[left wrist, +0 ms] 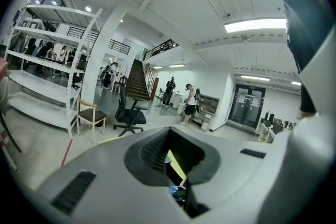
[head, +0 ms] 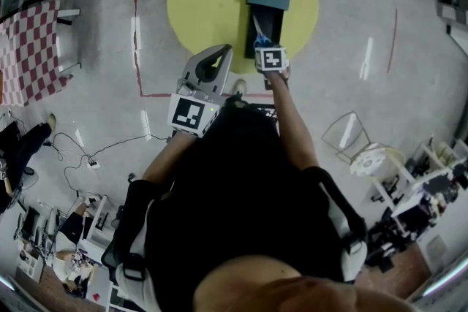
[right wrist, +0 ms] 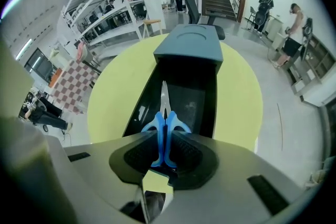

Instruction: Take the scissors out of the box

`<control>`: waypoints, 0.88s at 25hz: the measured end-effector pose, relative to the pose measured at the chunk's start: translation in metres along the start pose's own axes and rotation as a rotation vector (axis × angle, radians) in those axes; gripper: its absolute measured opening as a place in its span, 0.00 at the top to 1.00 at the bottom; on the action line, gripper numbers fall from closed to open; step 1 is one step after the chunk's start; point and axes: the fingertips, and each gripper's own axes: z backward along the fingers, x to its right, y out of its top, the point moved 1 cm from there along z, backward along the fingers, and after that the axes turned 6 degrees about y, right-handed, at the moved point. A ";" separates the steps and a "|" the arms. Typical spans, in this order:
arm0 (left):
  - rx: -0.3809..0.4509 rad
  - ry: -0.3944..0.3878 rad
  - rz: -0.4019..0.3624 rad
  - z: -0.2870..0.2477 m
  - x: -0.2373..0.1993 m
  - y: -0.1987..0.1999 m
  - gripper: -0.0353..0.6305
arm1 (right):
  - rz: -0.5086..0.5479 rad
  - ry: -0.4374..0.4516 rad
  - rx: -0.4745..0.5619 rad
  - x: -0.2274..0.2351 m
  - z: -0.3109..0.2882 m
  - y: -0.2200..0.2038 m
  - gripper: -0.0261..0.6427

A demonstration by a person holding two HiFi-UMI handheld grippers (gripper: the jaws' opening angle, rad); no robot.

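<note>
While scissors hang over the box, lift straight

Head view: the right tongs (head: pixel 265 49) point steeply down over the open black box (head: pixel 265 17) on the yellow floor circle (head: pixel 197 4), gripping the scissors (head: pixel 259 33); the left tongs (head: pixel 219 58) hover beside. Left gripper view: its 2 jaws stand apart, nothing between. Right gripper view: jaws clamped on the blue handles, blades aimed into the box. Best, I judge, to keep steady pressure and rise vertically until the tip clears the walls

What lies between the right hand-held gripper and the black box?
Blue-handled scissors, handles between its jaws, blades toward the box, in the right gripper view.
</note>
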 end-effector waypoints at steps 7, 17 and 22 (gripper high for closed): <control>0.037 -0.010 -0.051 0.026 0.043 0.000 0.95 | 0.002 0.038 0.149 -0.004 0.040 -0.004 0.84; 0.075 -0.005 -0.086 0.074 0.118 -0.017 0.95 | 0.079 0.008 0.408 0.009 0.126 -0.036 0.84; 0.082 0.034 -0.078 0.103 0.154 -0.031 0.95 | 0.109 0.042 0.466 0.006 0.164 -0.076 0.84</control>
